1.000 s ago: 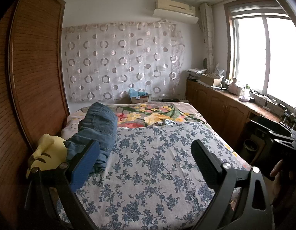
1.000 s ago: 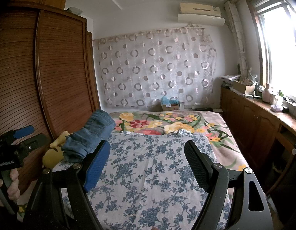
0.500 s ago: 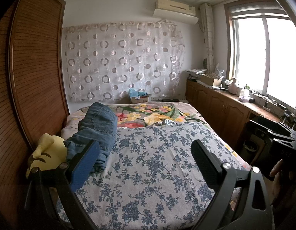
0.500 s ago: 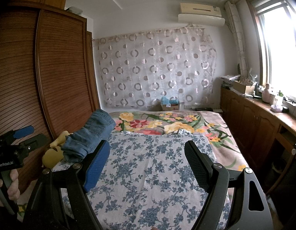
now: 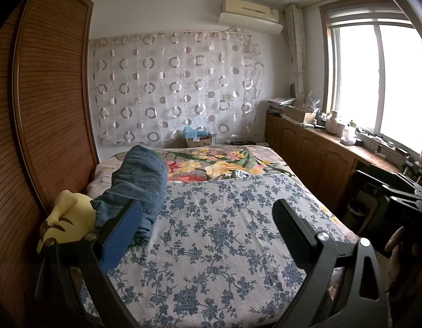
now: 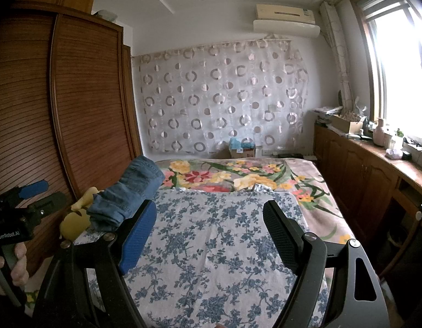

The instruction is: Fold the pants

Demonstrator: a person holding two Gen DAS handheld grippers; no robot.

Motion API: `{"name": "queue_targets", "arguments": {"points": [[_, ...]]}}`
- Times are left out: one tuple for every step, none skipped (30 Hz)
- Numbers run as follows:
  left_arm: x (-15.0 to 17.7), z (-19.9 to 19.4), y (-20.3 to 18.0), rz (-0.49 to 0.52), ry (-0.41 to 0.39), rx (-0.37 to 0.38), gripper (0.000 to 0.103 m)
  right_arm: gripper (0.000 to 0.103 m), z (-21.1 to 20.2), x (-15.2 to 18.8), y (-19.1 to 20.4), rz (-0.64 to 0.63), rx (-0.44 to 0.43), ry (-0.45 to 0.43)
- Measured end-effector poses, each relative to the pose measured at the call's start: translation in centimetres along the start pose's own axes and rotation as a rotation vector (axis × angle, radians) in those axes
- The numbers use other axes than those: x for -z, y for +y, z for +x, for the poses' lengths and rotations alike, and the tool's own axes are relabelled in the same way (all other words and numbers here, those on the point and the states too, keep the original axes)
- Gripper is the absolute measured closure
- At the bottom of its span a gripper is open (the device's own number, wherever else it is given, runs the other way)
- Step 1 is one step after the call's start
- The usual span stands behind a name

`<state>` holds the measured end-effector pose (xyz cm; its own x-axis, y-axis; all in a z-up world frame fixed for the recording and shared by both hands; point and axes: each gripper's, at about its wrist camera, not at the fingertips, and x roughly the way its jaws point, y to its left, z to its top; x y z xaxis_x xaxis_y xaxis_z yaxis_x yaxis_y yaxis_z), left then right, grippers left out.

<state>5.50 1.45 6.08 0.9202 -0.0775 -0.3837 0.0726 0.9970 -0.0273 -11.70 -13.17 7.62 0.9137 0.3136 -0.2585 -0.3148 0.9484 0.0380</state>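
Blue jeans (image 5: 134, 186) lie bunched in a long heap on the left side of the bed, also in the right wrist view (image 6: 126, 194). My left gripper (image 5: 208, 218) is open and empty, held above the near end of the bed, its left finger just in front of the jeans' near end. My right gripper (image 6: 209, 218) is open and empty, to the right of the jeans. The left gripper also shows at the left edge of the right wrist view (image 6: 28, 199).
A blue-flowered sheet (image 5: 224, 235) covers the near bed over a bright floral blanket (image 5: 211, 164). A yellow plush toy (image 5: 66, 224) lies beside the jeans. A wooden wardrobe (image 5: 47, 109) stands left. Low cabinets (image 5: 314, 150) with clutter run under the window at right.
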Motion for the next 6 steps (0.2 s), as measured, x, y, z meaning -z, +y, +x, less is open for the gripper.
{"name": "queue_targets", "arguments": {"points": [[-0.01, 0.07, -0.05, 0.000, 0.001, -0.001, 0.006, 0.021, -0.02, -0.03, -0.02, 0.000, 0.000, 0.000], [-0.01, 0.09, -0.06, 0.001, 0.000, -0.001, 0.006, 0.021, 0.00, 0.01, 0.01, 0.000, -0.001, -0.001], [0.00, 0.08, -0.06, 0.001, 0.000, -0.001, 0.006, 0.021, 0.01, -0.01, 0.01, 0.000, 0.000, -0.001], [-0.01, 0.08, -0.05, 0.000, 0.000, -0.002, 0.006, 0.021, 0.02, 0.02, 0.04, 0.001, 0.001, -0.001], [0.00, 0.08, -0.05, 0.000, 0.001, -0.001, 0.007, 0.021, 0.01, 0.02, 0.01, 0.001, -0.001, 0.000], [0.00, 0.08, -0.05, 0.000, 0.000, -0.001, 0.007, 0.021, 0.01, 0.01, 0.01, 0.001, -0.001, 0.000]]}}
